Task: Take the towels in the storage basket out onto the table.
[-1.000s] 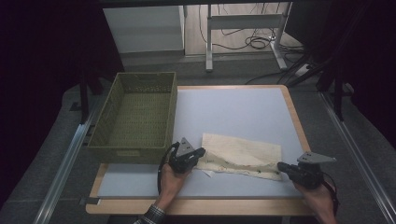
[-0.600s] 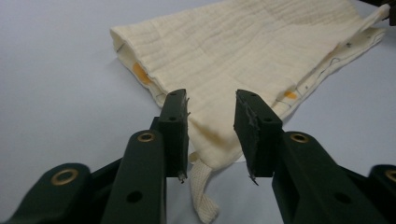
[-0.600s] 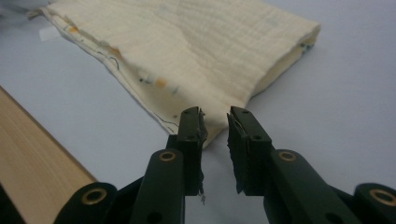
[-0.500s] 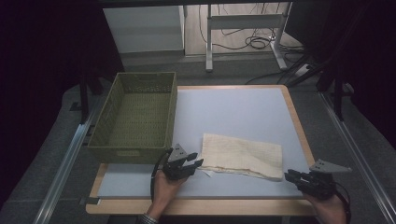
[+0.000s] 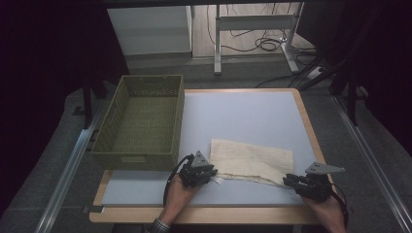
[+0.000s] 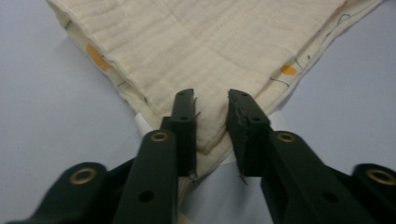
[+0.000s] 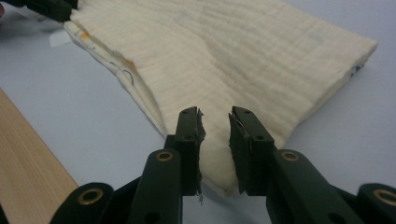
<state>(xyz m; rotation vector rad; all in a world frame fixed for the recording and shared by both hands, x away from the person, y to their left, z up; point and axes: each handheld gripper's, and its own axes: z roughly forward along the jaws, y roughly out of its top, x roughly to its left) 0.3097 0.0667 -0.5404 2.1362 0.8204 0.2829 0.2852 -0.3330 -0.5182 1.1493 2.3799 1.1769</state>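
Cream cloth lies folded flat at the table's near edge, about six o'clock. My left gripper has just been narrowing its jaws, a gap left between them, the cloth's near-left corner under them, not pinched. My right gripper stands the same over the near-right corner, holding nothing. I'd say a fold is done; gripping and moving remain. Further off, at ten o'clock, the green basket waits empty.
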